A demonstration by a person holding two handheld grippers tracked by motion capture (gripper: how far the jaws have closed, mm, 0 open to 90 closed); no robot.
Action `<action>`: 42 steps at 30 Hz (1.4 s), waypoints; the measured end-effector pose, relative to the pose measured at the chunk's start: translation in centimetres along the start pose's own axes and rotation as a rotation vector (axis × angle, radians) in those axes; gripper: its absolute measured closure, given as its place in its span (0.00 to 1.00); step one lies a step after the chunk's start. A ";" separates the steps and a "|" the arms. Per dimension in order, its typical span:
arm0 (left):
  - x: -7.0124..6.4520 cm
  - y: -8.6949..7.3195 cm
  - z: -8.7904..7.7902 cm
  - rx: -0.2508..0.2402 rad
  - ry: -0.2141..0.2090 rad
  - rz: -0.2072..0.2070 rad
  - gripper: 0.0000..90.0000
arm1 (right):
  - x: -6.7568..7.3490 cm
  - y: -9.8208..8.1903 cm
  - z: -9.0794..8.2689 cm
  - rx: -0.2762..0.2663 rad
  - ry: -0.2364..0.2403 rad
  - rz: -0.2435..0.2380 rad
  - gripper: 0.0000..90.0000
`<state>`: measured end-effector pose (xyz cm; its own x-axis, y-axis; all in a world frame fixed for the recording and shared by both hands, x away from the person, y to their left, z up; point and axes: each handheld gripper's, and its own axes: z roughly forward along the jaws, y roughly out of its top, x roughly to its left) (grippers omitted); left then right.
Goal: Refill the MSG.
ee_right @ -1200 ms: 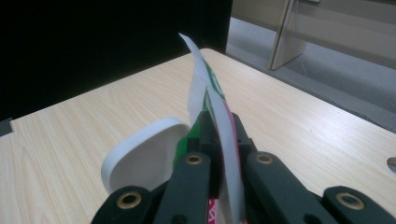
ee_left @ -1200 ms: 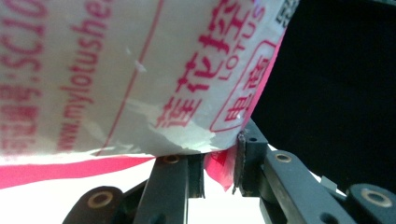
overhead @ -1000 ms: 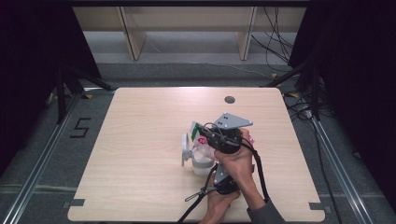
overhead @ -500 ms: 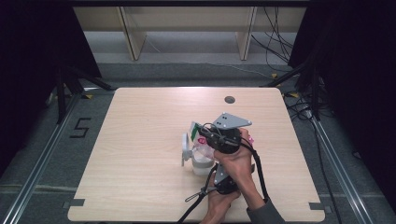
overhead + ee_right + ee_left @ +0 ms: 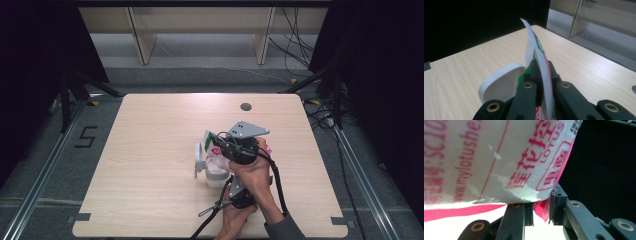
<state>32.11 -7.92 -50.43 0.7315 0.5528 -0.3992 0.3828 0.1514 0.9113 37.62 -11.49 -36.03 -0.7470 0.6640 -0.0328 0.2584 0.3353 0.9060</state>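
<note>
**Both tools grip one packet over the tub**

The right tool (image 5: 541, 72) is clamped on the thin white plastic packet with pink and green print (image 5: 536, 50). The left tool (image 5: 541, 210) pinches its pink lower edge. The packet stands above a white plastic tub (image 5: 216, 176), right of centre on the pale wooden surface (image 5: 150, 150), toward 5 o'clock.
</note>
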 end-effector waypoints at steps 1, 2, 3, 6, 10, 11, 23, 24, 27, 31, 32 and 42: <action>-0.1 0.0 0.1 -0.014 0.002 -0.010 0.85 | 0.1 0.0 0.0 0.000 0.007 0.009 1.00; -0.2 0.0 0.1 -0.022 -0.001 -0.019 0.85 | 0.1 0.0 0.0 -0.001 0.003 -0.006 1.00; -0.2 0.0 0.1 -0.021 0.000 -0.018 0.85 | 0.3 0.0 0.0 0.012 -0.001 0.018 0.99; 0.0 -0.1 0.0 0.001 -0.001 -0.008 0.85 | 0.2 -0.1 0.3 -0.003 -0.014 0.006 1.00; -0.1 0.0 0.1 -0.014 0.003 -0.011 0.85 | 0.3 0.0 0.1 0.012 0.008 0.013 0.99; 0.0 0.0 0.1 -0.006 -0.001 -0.011 0.85 | 0.4 0.0 0.1 0.011 0.002 0.016 0.99; -0.1 0.0 0.1 -0.016 0.002 -0.015 0.85 | 0.2 -0.1 0.2 0.013 0.001 -0.001 1.00; -0.1 0.0 0.1 -0.020 -0.001 -0.017 0.85 | 0.2 0.0 0.2 0.012 0.001 0.003 0.99; -0.1 0.0 0.2 -0.019 0.004 -0.019 0.85 | 0.2 0.0 0.2 0.005 -0.008 -0.001 0.99; -0.1 0.0 0.2 -0.018 0.000 -0.015 0.85 | 0.3 0.0 0.2 0.019 0.004 0.003 0.99; 0.0 0.0 0.2 -0.017 0.000 -0.018 0.85 | 0.1 0.0 0.3 0.006 0.007 -0.017 0.99; 0.0 0.1 0.0 -0.008 -0.001 -0.011 0.85 | 0.2 0.1 0.4 0.011 0.026 -0.015 0.99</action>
<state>32.17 -7.93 -50.34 0.7279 0.5503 -0.4091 0.3864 0.1638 0.9077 37.74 -11.10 -36.10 -0.7663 0.6415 -0.0353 0.2534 0.3523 0.9009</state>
